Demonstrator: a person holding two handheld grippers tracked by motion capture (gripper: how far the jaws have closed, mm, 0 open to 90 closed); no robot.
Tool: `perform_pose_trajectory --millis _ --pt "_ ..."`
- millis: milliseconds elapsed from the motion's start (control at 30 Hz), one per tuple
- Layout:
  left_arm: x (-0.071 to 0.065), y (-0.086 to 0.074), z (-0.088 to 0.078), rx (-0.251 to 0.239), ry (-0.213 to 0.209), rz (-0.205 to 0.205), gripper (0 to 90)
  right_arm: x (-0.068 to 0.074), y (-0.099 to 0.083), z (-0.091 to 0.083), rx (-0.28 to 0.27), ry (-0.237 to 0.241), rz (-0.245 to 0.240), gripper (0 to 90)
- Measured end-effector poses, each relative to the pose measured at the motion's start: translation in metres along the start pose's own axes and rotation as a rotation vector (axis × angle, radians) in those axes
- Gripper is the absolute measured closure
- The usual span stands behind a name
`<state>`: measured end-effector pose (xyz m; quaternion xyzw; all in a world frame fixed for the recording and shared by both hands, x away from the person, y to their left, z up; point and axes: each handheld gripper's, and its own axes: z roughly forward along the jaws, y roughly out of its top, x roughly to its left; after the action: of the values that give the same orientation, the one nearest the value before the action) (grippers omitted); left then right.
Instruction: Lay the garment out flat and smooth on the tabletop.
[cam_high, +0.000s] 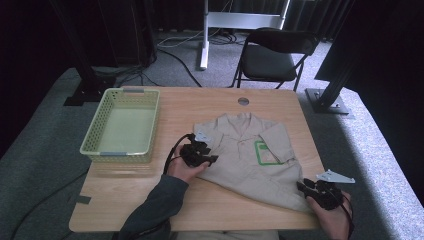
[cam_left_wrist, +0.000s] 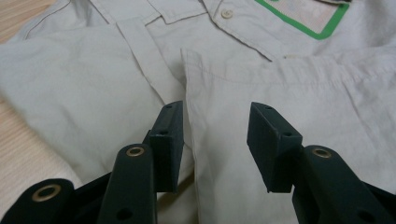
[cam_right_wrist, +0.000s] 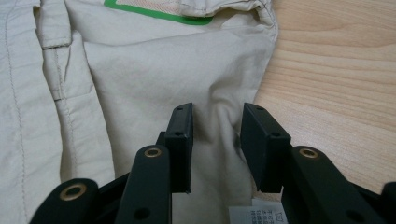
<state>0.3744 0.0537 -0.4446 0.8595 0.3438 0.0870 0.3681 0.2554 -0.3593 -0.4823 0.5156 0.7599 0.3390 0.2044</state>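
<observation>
A beige short-sleeved shirt (cam_high: 245, 160) lies face up on the wooden table (cam_high: 150, 200), with a green-edged patch (cam_high: 265, 152) on its chest. My left gripper (cam_high: 209, 159) rests at the shirt's left side, open. In the left gripper view its jaws (cam_left_wrist: 215, 140) stand apart over the shirt (cam_left_wrist: 93, 79), a folded edge running between them below a button (cam_left_wrist: 227, 13). My right gripper (cam_high: 304, 186) is at the shirt's near right corner, open. In the right gripper view a puckered ridge of shirt cloth (cam_right_wrist: 154, 74) lies between the parted jaws (cam_right_wrist: 215, 140), untouched by the pads, with a white label (cam_right_wrist: 261, 215) below.
A pale green mesh basket (cam_high: 152, 125) stands on the table's left part. A round hole (cam_high: 243, 101) sits near the far edge. A black folding chair (cam_high: 272, 55) stands beyond the table. Bare wood (cam_right_wrist: 336, 70) runs right of the shirt.
</observation>
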Motion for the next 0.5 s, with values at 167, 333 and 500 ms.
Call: perform_pose_trajectory --millis 167,333,500 --pt "0.003 0.007 0.006 0.013 -0.002 -0.002 56.7 0.0 0.0 0.0 -0.002 0.001 0.006 63.8" --pt "0.006 0.014 0.012 0.019 0.002 -0.013 57.0 0.0 -0.001 0.0 -0.004 0.003 0.009 63.3" --pt "0.008 0.019 0.019 0.033 0.002 -0.021 56.9 0.0 -0.001 0.0 -0.007 0.006 0.013 63.0"
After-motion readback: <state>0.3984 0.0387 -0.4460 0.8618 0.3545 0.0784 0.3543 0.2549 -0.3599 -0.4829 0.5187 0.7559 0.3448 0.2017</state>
